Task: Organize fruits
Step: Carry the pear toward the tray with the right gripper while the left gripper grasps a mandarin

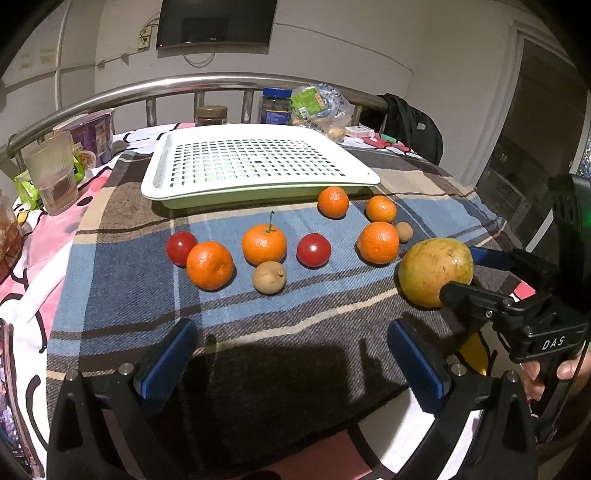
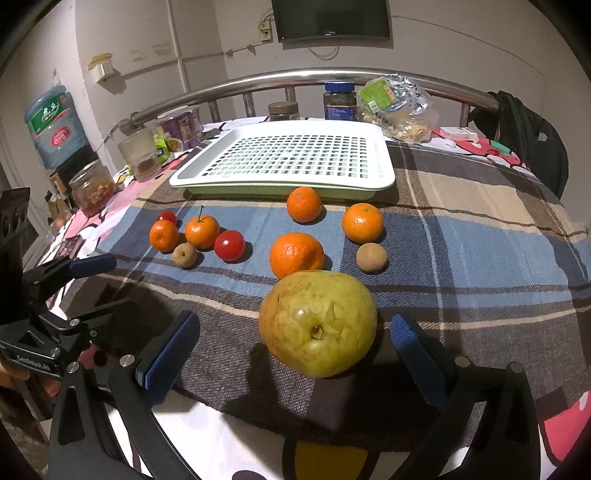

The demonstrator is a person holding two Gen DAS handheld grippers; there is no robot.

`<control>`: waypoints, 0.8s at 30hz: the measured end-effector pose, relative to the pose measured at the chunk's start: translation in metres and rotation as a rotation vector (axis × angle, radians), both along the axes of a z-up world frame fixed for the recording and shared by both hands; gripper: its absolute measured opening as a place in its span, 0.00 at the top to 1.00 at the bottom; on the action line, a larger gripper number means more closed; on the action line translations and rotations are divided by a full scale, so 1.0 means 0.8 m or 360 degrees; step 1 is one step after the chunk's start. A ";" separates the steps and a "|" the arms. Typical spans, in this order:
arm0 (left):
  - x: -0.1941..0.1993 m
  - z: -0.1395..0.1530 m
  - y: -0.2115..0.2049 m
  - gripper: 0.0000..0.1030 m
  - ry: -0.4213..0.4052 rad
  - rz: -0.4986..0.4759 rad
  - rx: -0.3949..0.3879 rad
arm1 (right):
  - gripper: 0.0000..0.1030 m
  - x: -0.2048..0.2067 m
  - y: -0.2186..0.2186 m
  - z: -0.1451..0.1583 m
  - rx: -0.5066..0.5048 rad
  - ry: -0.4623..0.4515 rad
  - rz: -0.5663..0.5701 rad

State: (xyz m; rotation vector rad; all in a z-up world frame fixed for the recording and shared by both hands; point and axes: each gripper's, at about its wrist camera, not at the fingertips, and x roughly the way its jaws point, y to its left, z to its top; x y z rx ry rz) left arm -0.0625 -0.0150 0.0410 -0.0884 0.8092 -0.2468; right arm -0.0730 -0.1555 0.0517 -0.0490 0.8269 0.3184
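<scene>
Left claw (image 1: 291, 362) hangs spread wide over the plaid blanket (image 1: 122, 280) with nothing between its blue pads. Ahead of it lie five oranges, the nearest orange (image 1: 209, 264) just beside a red tomato (image 1: 181, 247); a second tomato (image 1: 313, 250) sits mid-row, and a small brown fruit (image 1: 269, 277) lies close in front. A white perforated tray (image 1: 255, 162) stands behind the fruit, bare. At the right edge of this view the right claw (image 1: 461, 273) has its fingers on either side of a large yellow-green pear (image 1: 436, 271); whether they press it I cannot tell here. A ribbed glass (image 1: 51, 177) stands at far left, jars and a snack bag by the metal bed rail (image 1: 207, 83), a dark screen (image 1: 216, 22) on the wall.

From the right wrist view, the right claw (image 2: 295, 347) stands open, its pads apart from the pear (image 2: 317, 325), which rests on the blanket between them. An orange (image 2: 296, 254) lies just behind the pear. The left claw (image 2: 94, 280) shows at left, spread. A water jug (image 2: 55, 123) stands in the far left corner.
</scene>
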 end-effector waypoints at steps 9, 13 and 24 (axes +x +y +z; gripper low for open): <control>0.003 -0.003 0.005 0.00 0.0019 -0.0016 0.0020 | 0.00 0.001 -0.003 -0.004 -0.0005 0.0035 -0.0002; 0.008 -0.003 0.014 0.00 0.0021 0.0010 0.0012 | 0.00 0.004 -0.008 -0.007 0.0002 0.0057 -0.0010; 0.037 -0.006 0.042 0.07 0.0054 0.0123 -0.0005 | 0.00 0.009 -0.011 -0.011 0.0009 0.0089 -0.0006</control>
